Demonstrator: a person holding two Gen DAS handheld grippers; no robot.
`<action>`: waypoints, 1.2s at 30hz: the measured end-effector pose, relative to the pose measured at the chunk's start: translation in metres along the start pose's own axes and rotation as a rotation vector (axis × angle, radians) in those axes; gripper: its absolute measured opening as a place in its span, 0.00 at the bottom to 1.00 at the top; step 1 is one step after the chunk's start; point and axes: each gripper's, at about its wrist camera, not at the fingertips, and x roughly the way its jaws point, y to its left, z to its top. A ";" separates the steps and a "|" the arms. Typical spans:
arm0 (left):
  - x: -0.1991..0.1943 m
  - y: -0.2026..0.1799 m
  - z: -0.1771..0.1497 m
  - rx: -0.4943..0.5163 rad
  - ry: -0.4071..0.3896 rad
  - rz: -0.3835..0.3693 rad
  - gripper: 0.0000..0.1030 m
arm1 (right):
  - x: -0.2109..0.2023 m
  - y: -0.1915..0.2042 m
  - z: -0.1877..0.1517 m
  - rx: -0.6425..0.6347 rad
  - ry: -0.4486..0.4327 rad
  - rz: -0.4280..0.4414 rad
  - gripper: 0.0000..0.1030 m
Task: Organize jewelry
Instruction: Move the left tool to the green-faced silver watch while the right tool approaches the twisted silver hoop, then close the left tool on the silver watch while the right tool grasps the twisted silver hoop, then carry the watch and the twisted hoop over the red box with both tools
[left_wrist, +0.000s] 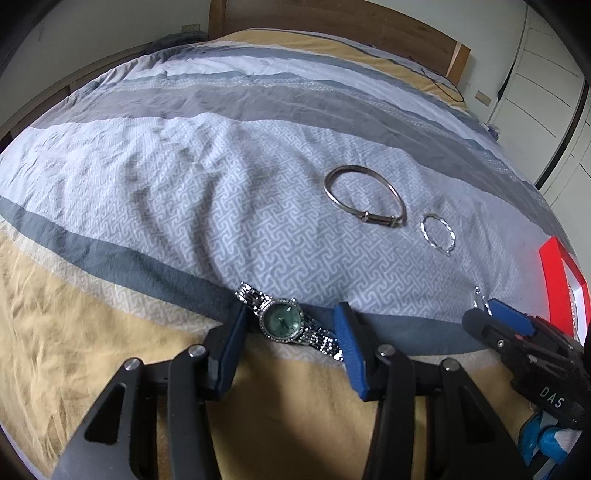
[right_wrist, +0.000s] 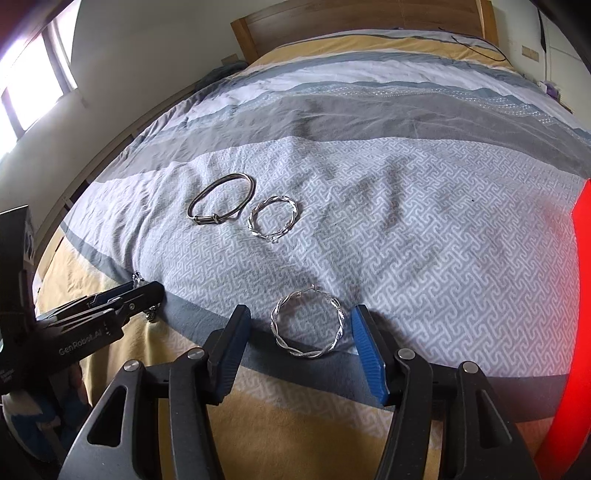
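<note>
Open left tongs straddle a round-faced, stone-studded metal watch.

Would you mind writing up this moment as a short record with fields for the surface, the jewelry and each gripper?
surface: striped bedspread
watch: lies between the open fingers of the left gripper, not clamped
near twisted hoop: lies between the open fingers of the right gripper, not clamped
plain bangle: farther up the bed, untouched
far twisted hoop: just right of the bangle
red box: at the right edge, contents unclear
</note>
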 end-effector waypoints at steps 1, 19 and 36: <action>0.000 -0.002 0.000 0.007 -0.006 0.005 0.42 | 0.000 -0.001 -0.001 0.002 -0.002 0.000 0.55; -0.008 -0.021 -0.002 0.090 -0.015 0.038 0.21 | -0.007 -0.001 -0.010 0.034 -0.009 -0.030 0.40; -0.073 -0.026 -0.003 0.121 -0.062 0.027 0.20 | -0.061 0.019 -0.021 0.054 -0.036 -0.022 0.39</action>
